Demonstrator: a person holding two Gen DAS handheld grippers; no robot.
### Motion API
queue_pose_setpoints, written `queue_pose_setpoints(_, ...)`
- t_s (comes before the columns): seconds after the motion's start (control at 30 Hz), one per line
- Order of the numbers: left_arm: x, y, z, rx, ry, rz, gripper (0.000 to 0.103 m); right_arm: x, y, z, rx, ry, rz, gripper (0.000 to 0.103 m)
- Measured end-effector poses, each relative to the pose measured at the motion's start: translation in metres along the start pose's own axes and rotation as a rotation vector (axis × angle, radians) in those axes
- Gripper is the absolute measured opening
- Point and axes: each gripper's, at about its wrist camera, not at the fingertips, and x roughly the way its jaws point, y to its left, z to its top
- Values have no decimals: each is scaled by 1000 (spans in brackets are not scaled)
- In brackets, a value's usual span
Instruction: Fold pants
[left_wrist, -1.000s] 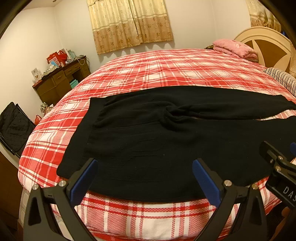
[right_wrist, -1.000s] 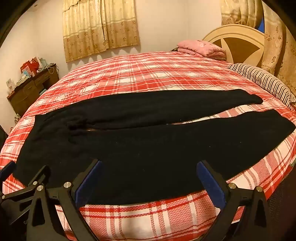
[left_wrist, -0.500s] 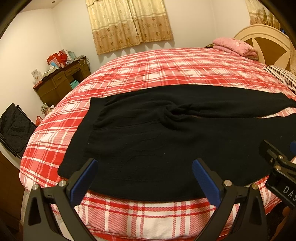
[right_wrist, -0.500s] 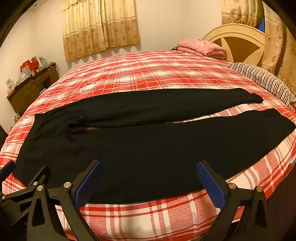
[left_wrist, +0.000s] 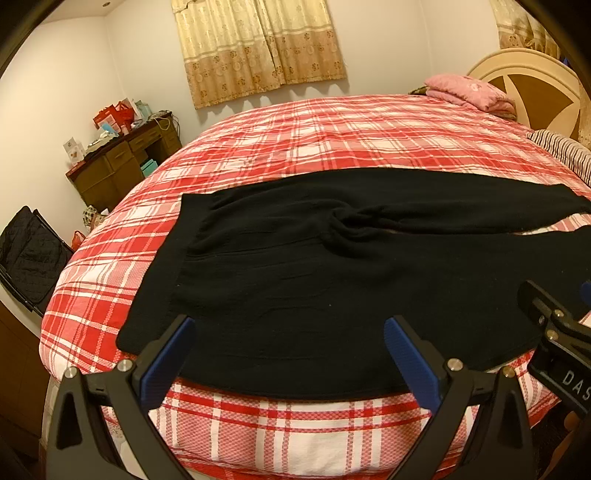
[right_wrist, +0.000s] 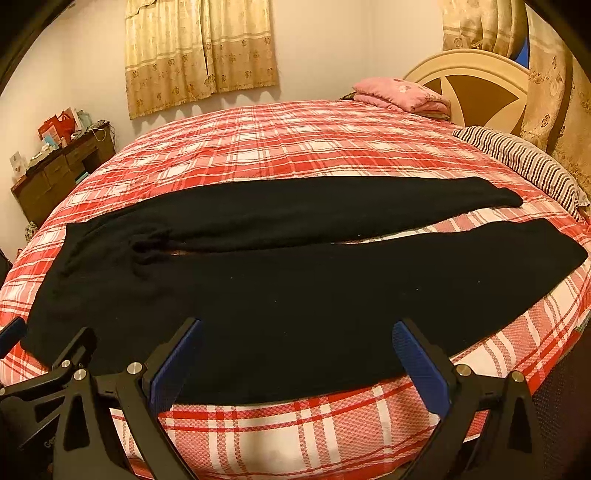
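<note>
Black pants (left_wrist: 314, 273) (right_wrist: 295, 291) lie spread flat across a bed with a red plaid cover (left_wrist: 332, 140) (right_wrist: 280, 147), waistband to the left, both legs stretching right. The far leg (right_wrist: 332, 206) and near leg (right_wrist: 406, 273) part slightly toward the cuffs. My left gripper (left_wrist: 290, 350) hovers open over the near edge by the waist end, holding nothing. My right gripper (right_wrist: 295, 354) is open too, above the near leg's front edge. Each gripper shows at the edge of the other's view: the right gripper (left_wrist: 554, 332) at right, the left gripper (right_wrist: 44, 362) at left.
A folded pink blanket (left_wrist: 469, 90) and a striped pillow (right_wrist: 524, 162) lie near the headboard (right_wrist: 476, 85) at the far right. A cluttered wooden dresser (left_wrist: 118, 162) stands left of the bed, with a black bag (left_wrist: 29, 251) beside it. Curtains (right_wrist: 199, 48) hang behind.
Both views have shifted very slightly; the pants sit a touch higher in frame. Neither gripper has changed its opening, and the pants have not moved.
</note>
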Motion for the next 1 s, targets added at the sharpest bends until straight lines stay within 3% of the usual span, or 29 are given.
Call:
queue_pose_setpoints(0.17, -1, 0, 0, 7, -3, 3, 103, 0, 0, 1, 2, 4, -9, 102)
queue_pose_setpoints(0.33, -2, -1, -1, 8, 1, 5, 103, 2, 10, 4, -57, 4, -88, 102)
queue_pose_setpoints(1.0, 0, -1, 0, 15, 13, 16, 103, 2, 21, 5, -90, 17, -99, 102)
